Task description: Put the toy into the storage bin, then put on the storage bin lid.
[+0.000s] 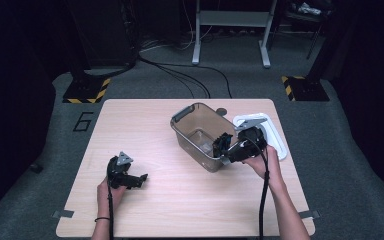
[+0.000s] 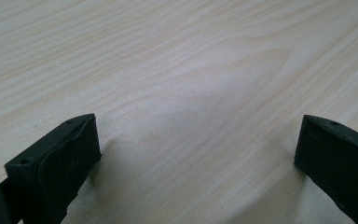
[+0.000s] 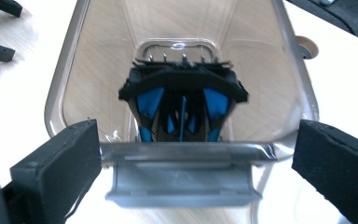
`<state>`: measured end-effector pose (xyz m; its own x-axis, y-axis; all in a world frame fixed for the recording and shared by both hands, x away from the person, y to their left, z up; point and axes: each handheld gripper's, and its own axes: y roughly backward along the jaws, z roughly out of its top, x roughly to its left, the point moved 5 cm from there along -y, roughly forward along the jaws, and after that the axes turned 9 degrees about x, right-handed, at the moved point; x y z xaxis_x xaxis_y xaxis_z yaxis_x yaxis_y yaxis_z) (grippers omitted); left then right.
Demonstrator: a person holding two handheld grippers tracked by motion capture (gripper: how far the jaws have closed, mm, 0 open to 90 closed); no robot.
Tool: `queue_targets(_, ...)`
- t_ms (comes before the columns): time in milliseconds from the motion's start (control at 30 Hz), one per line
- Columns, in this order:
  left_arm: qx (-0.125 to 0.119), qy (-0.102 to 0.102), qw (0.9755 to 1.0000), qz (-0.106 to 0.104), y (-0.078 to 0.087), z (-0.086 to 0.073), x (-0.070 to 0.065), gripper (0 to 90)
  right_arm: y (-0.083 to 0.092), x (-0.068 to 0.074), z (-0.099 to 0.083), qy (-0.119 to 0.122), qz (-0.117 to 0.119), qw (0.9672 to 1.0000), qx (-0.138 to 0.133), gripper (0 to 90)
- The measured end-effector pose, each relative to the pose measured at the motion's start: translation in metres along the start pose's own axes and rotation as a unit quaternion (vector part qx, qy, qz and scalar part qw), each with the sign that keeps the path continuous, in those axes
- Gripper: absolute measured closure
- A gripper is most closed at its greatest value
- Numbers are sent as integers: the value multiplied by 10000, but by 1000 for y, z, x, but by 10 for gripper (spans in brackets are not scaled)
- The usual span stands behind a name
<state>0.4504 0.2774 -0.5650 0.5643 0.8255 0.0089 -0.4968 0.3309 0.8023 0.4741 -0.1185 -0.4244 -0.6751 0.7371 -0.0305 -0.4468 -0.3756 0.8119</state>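
Note:
A clear plastic container (image 1: 194, 149) with a grey rim stands right of the table's middle. Inside it lies a black and blue object (image 3: 182, 100), seen through the open top. My right gripper (image 1: 225, 145) is at the container's near right end, open. In the right gripper view its jaws (image 3: 196, 135) stand wide on either side of the grey latch (image 3: 179, 182) at that end, and nothing is pressed between them. My left gripper (image 1: 141, 179) rests low on the bare wood at the front left, open, with only tabletop between its jaws (image 2: 198, 128).
A white lid (image 1: 276, 134) lies flat just right of the container, behind my right hand. A small round hole (image 1: 221, 111) sits in the table near the far edge. Cables and stand legs cross the floor beyond the table.

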Motion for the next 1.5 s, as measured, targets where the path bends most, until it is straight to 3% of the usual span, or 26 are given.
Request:
queue_targets(400, 17, -22, 10000, 4, 0, 0, 0, 1, 24, -20, -27, -292, -208, 9993, -111, 0)
queue_targets(733, 17, -21, 10000, 4, 0, 0, 0, 1, 33, -44, -55, -630, -303, 9973, -229, 0)
queue_targets(1033, -8, 8, 10000, 1, 0, 0, 0, 1, 18, -68, -77, -1021, -496, 9935, 23, 4)
queue_targets(1267, 0, 1, 10000, 2, 0, 0, 0, 1, -2, -85, -87, -1272, -750, 9889, 141, 8)
queue_targets(1500, 9, -10, 10000, 4, 0, 0, 0, 1, -20, -101, -92, -1561, -813, 9842, 195, 9)
